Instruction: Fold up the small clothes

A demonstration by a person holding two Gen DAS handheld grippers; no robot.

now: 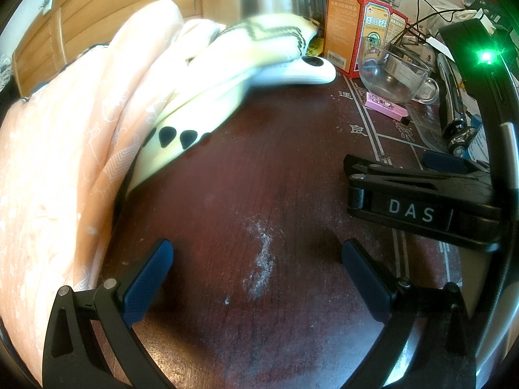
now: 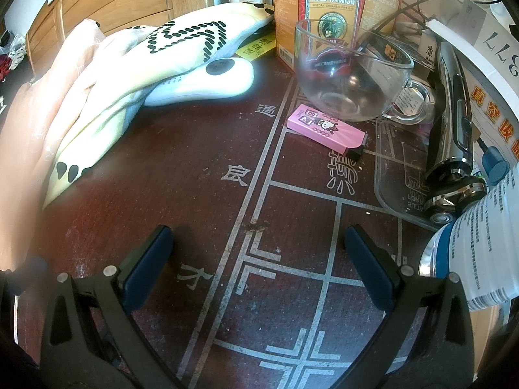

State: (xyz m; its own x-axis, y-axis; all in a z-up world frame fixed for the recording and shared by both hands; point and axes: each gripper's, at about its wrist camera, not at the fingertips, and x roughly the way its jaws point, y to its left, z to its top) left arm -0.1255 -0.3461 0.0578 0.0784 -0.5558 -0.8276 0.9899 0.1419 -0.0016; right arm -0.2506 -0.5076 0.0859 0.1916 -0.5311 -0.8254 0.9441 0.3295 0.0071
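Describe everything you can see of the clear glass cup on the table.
The clear glass cup is wide and bowl-shaped, with a thick rounded handle on its right side. It stands upright on the dark red table and looks empty, though faintly smudged. The red and orange medicine box stands right behind it and shows through the glass. The pink rectangular box lies just in front, close to its base; contact cannot be told. No jaws touch it.

Scuffed matt wood bench (image 2: 201, 149), soft peach cloth (image 1: 58, 162), clear glossy glass cup (image 2: 350, 74), glossy chrome shaver (image 2: 454, 149), matt black plastic tool (image 2: 259, 265).
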